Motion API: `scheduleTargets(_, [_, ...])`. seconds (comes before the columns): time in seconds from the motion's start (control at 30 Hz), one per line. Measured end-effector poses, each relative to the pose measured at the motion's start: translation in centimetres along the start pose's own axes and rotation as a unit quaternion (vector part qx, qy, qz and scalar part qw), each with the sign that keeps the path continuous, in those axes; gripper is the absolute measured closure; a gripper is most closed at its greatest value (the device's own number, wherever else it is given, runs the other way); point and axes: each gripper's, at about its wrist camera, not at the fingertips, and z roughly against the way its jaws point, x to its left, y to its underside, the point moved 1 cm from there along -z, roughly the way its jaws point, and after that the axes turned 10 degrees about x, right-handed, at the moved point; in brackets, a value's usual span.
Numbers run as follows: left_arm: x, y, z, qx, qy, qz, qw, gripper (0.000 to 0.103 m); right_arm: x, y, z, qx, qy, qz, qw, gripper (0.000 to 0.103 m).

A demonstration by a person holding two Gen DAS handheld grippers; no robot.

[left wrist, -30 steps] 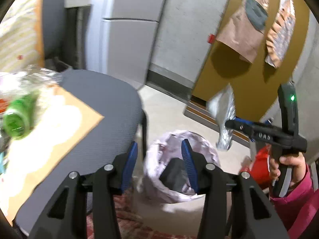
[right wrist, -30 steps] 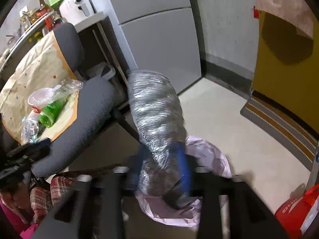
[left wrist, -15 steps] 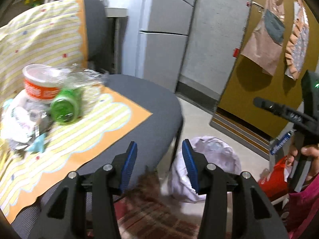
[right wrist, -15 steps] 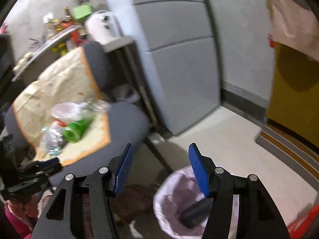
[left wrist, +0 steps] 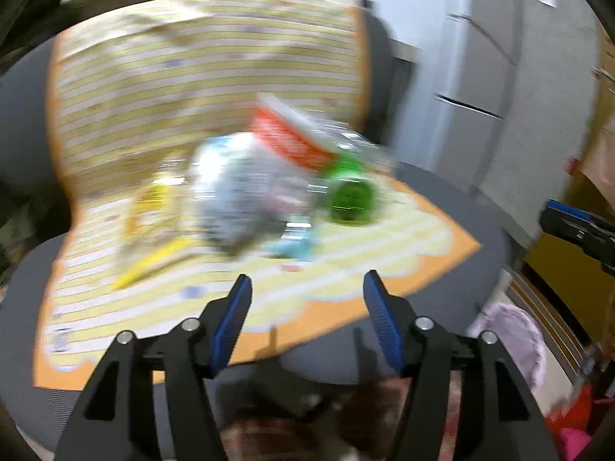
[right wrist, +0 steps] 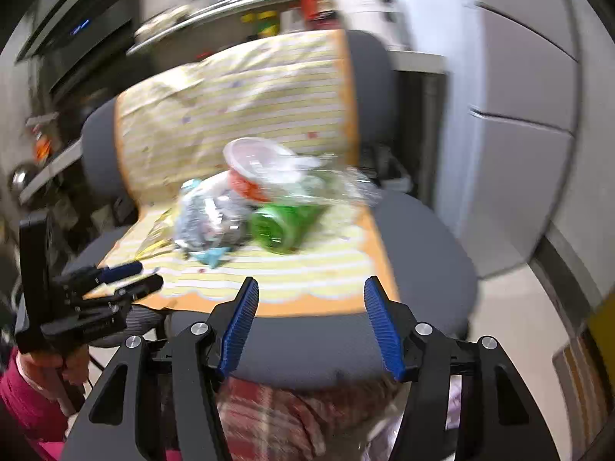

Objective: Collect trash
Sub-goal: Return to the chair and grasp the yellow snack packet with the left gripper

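A heap of trash lies on the striped cloth (left wrist: 230, 88) over the grey chair: a green bottle (left wrist: 351, 199) (right wrist: 280, 226), a red-and-white cup (left wrist: 292, 138) (right wrist: 253, 169), crumpled silvery plastic (left wrist: 238, 192) (right wrist: 207, 215), a light blue scrap (right wrist: 211, 257) and a yellow wrapper (left wrist: 153, 257). My left gripper (left wrist: 307, 322) (right wrist: 148, 274) hovers over the cloth's front edge, jaws opening, nothing between them. My right gripper (right wrist: 309, 319) (left wrist: 547, 217) stands open and empty above the seat's front, short of the bottle. The left wrist view is blurred.
The bin with a pink liner (left wrist: 515, 342) sits on the floor right of the chair (right wrist: 423, 238). Grey cabinets (right wrist: 519, 123) stand behind, and a cluttered shelf (right wrist: 230, 0) is beyond the chair back. A hand in a pink sleeve (right wrist: 57, 365) holds the left gripper.
Both grippers swung from over the bin to the chair seat. The right gripper let go of a silvery bag, which is gone from its jaws. The left jaws stand wider.
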Motion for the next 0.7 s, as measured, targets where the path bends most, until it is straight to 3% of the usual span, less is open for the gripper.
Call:
scheduleTargets(0.17, [7.0, -0.1, -1.0, 0.006, -0.082, 0.053, 0.9952, 0.031, 3.3, -2.1, -3.0, 0.013, -0.025, 0.027, 0.999, 0.044])
scheduleTargets(0.23, [9.1, -0.7, -2.0, 0.013, -0.097, 0.068, 0.9929, 0.025, 4.1, -2.6, -3.9, 0.021, -0.033, 0.031, 0.999, 0.044])
scheduleTargets(0.33, [11.0, -2.0, -2.7, 0.01, -0.094, 0.082, 0.9921, 0.012, 4.9, -3.3, -5.2, 0.025, -0.038, 0.032, 0.998, 0.044])
scheduleTargets(0.47, [13.6, -5.5, -4.5, 0.006, -0.078, 0.123, 0.9893, 0.011, 5.1, -3.9, -6.4, 0.032, -0.037, 0.028, 0.998, 0.044])
scheduleTargets(0.53, [14.5, -6.9, -6.1, 0.019, -0.072, 0.133, 0.9884, 0.012, 5.0, -4.2, -7.1, 0.037, -0.032, 0.028, 0.998, 0.044])
scheduleTargets(0.7, [15.8, -8.5, -11.6, 0.094, -0.077, 0.141, 0.9826, 0.014, 4.5, -4.7, -8.1, 0.042, -0.023, 0.023, 0.999, 0.044])
